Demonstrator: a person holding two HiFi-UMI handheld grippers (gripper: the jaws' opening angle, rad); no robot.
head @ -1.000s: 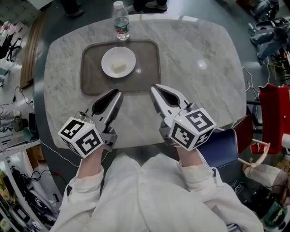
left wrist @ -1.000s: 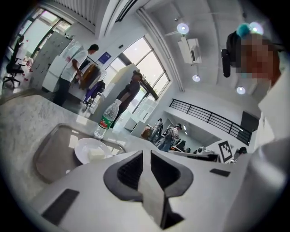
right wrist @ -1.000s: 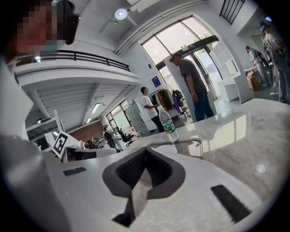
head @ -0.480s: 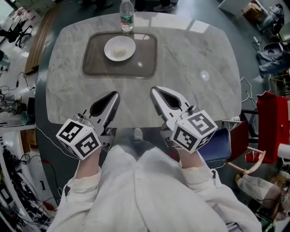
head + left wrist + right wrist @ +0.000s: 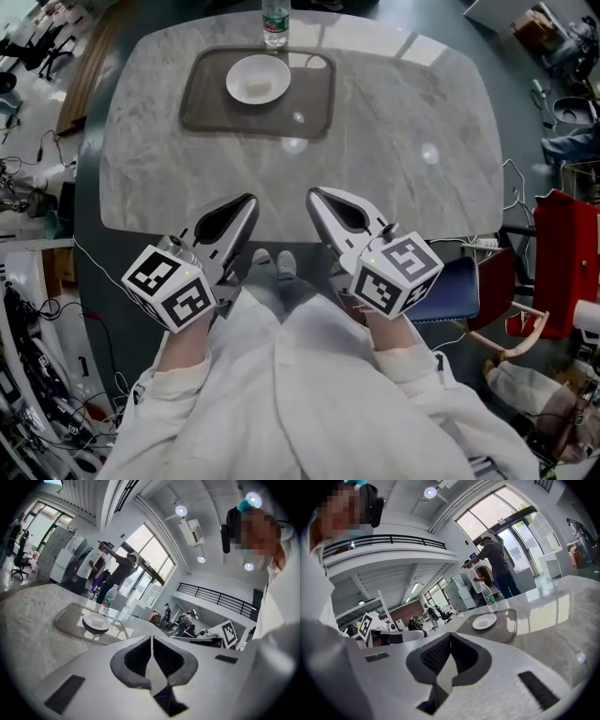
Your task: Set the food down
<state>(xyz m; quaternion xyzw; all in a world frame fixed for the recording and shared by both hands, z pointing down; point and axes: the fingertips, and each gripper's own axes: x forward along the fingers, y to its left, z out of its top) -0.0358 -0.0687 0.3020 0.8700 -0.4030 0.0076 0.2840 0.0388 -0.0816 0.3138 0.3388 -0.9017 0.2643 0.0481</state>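
Note:
A pale piece of food (image 5: 257,88) lies on a white plate (image 5: 258,79) on a grey tray (image 5: 258,93) at the far side of the marble table (image 5: 394,141). The plate (image 5: 95,622) also shows in the left gripper view and the plate (image 5: 484,621) in the right gripper view. My left gripper (image 5: 247,202) and right gripper (image 5: 313,194) hover over the table's near edge, side by side, far from the tray. Both are shut and hold nothing; the jaws meet in both gripper views.
A water bottle (image 5: 275,22) stands just behind the tray. A blue chair seat (image 5: 450,291) and a red object (image 5: 562,253) are at the right. Cables and clutter (image 5: 28,309) fill the floor at the left. People stand beyond the table (image 5: 112,573).
Both grippers have drawn back from the tray toward the table's near edge, still shut. The tray and plate now sit farther away in the head view.

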